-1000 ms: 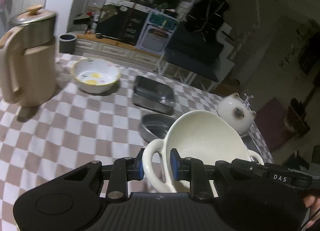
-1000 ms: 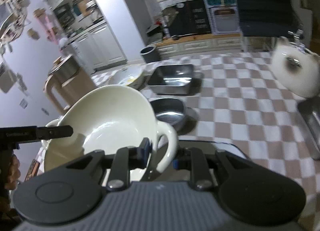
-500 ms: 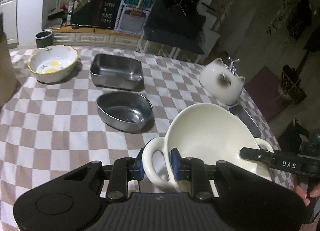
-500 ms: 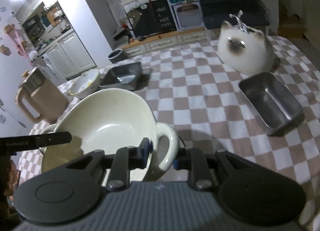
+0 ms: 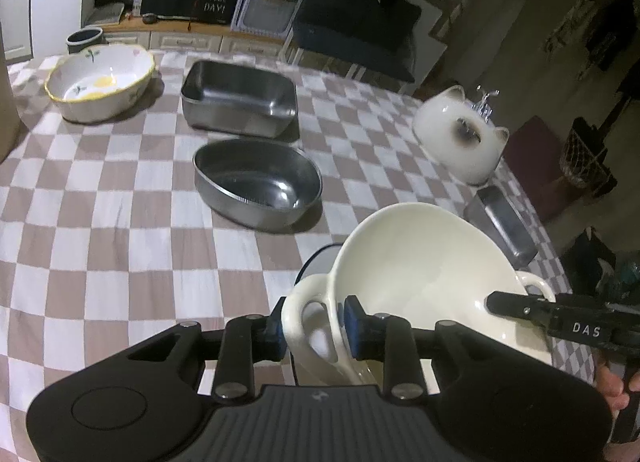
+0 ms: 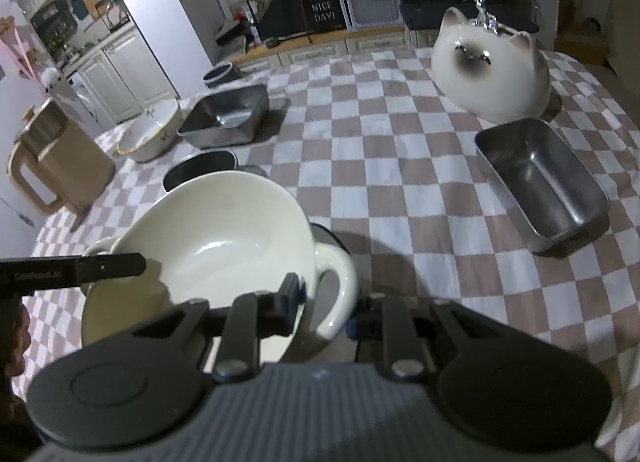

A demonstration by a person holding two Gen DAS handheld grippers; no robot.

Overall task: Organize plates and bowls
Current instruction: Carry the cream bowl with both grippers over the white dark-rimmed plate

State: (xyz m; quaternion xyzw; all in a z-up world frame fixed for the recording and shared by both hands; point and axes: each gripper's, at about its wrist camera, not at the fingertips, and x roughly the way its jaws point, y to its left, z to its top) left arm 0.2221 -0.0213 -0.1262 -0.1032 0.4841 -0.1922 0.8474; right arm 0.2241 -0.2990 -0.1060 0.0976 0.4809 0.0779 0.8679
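A cream two-handled bowl (image 5: 420, 262) (image 6: 216, 238) hangs tilted just above the checked tablecloth, over a dark-rimmed dish (image 5: 316, 262) that is mostly hidden beneath it. My left gripper (image 5: 314, 332) has one handle between its blue pads; its jaws are opening, but the pads still touch the handle. Over on the opposite handle my right gripper (image 6: 322, 310) is shut. Each gripper's finger shows at the far rim in the other view.
On the table stand an oval steel bowl (image 5: 256, 186), a rectangular steel pan (image 5: 240, 100) and a flowered bowl (image 5: 100, 82). A cat-shaped ceramic piece (image 6: 488, 70) and a small steel tray (image 6: 540, 178) stand to the right. A beige jug (image 6: 60, 158) stands at far left.
Both grippers have carried the cream bowl down toward the tablecloth and tipped further downward. The jug has slid out of the left wrist view, and the steel tray has come into the right.
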